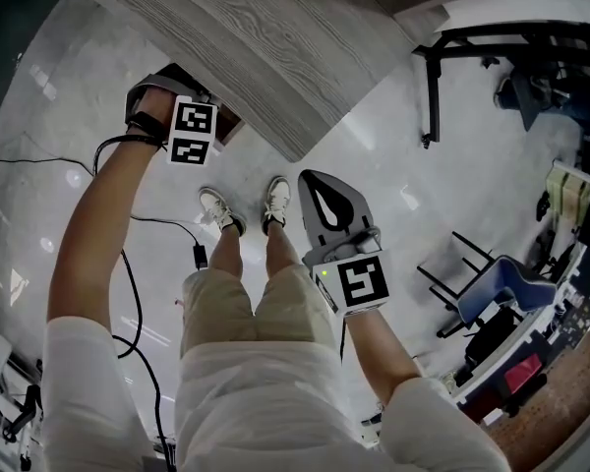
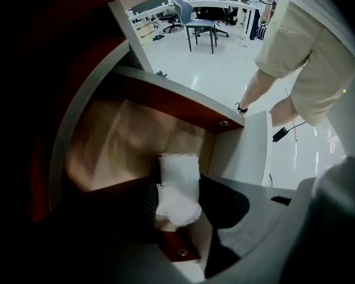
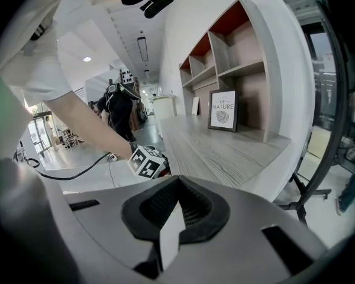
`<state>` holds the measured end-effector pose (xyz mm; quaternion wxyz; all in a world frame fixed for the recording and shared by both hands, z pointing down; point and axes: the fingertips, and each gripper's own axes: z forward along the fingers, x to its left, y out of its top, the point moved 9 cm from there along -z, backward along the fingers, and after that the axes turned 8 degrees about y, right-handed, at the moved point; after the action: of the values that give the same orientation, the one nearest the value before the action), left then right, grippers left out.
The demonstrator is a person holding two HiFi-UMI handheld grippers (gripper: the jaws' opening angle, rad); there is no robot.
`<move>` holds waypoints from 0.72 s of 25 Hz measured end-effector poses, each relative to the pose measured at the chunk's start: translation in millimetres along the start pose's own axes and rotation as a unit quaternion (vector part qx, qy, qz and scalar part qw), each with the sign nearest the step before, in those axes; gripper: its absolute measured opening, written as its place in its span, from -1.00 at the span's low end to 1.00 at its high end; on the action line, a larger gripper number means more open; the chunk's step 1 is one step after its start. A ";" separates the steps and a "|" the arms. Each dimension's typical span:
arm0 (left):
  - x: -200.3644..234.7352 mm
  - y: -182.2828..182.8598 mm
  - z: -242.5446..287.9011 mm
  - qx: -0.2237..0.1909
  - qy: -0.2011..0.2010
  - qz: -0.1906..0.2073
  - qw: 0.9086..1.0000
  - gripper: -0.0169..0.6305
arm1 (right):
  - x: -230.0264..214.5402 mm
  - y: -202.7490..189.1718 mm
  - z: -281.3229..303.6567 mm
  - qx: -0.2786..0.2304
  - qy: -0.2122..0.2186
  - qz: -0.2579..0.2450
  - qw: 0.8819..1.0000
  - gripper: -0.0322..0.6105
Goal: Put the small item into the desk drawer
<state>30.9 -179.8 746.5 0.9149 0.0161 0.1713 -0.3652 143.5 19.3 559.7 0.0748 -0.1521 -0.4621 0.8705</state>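
Note:
A small white item with frilled edges stands between the dark pads of my left gripper, which is shut on it. The item hangs over the brown inside of the open desk drawer, just past the drawer's red-brown wall. In the head view the left gripper reaches under the edge of the grey wood desk top, where the drawer shows; its jaws are hidden there. My right gripper hangs shut and empty over the floor, beside the desk; the right gripper view shows the right gripper pointing along the desk.
A framed print stands on the desk below wall shelves. A black cable trails over the shiny floor by the person's shoes. A black table frame and a blue chair stand to the right.

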 end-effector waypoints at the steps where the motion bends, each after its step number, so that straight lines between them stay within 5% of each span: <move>1: -0.5 -0.5 -0.3 0.000 0.000 -0.002 1.000 -0.40 | 0.2 -0.3 -0.3 0.000 0.000 0.000 1.000 -0.91; 18: -6.5 -13.5 -42.9 -0.038 0.031 -0.069 0.996 -0.30 | 19.3 11.9 7.1 -0.015 0.023 -0.022 0.999 -0.90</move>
<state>4.5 -178.8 709.6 0.8816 -0.0197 0.2137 -0.4203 123.0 12.2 549.8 0.1020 -0.1627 -0.4768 0.8578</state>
